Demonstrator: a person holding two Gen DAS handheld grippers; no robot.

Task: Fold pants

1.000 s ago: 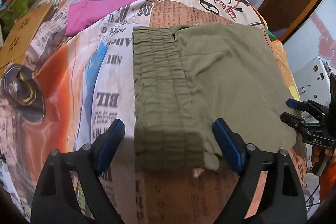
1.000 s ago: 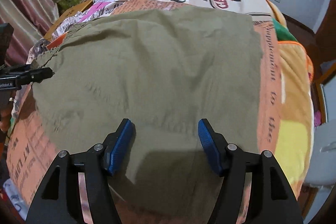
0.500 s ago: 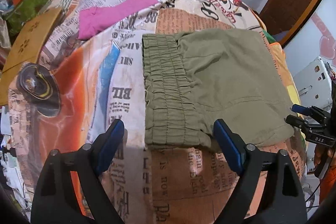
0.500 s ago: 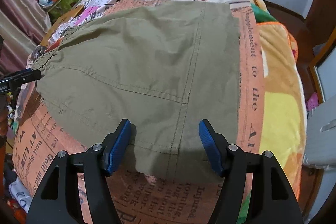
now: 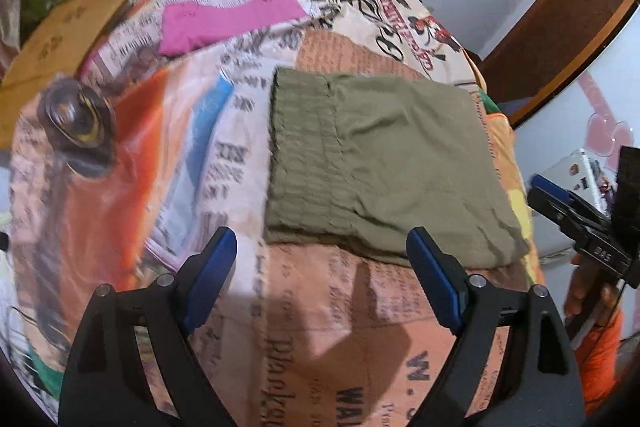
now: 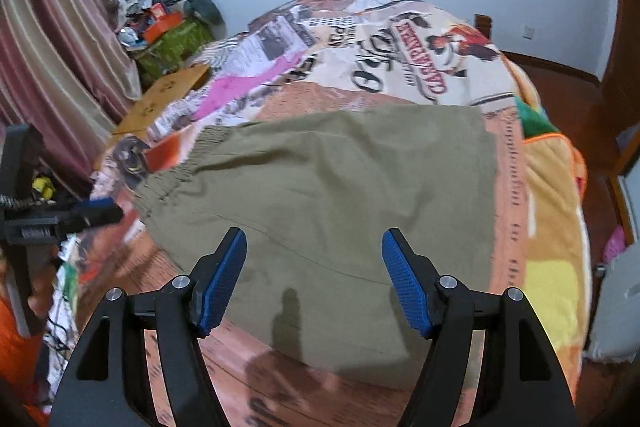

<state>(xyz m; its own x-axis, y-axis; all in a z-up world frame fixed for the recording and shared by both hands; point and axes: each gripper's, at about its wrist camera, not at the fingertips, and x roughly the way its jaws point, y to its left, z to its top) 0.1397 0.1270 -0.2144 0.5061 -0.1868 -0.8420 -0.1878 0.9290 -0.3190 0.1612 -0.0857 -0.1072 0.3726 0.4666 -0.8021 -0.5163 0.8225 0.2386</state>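
Observation:
Olive-green pants (image 5: 380, 163) lie folded into a flat rectangle on the printed bedspread (image 5: 320, 327), with the elastic waistband (image 5: 300, 155) at the left. My left gripper (image 5: 320, 239) hovers above the near waistband corner, jaws wide open and empty. In the right wrist view the pants (image 6: 328, 195) fill the middle, and my right gripper (image 6: 314, 239) hangs over their near edge. Its jaws are opening and hold nothing. Each gripper also shows in the other's view: the right gripper (image 5: 560, 199) at the right edge and the left gripper (image 6: 96, 213) at the left edge.
A pink garment (image 5: 224, 23) lies on the far part of the bed. A cardboard box (image 6: 164, 95) and a pile of clutter (image 6: 168, 27) stand beside the bed on the left, by the curtain. The bed's right side drops off to a wooden floor (image 6: 560, 71).
Both grippers have lifted up and back from the pants, which now look smaller and farther away. The pants stay flat on the bed. The right jaws stand slightly wider.

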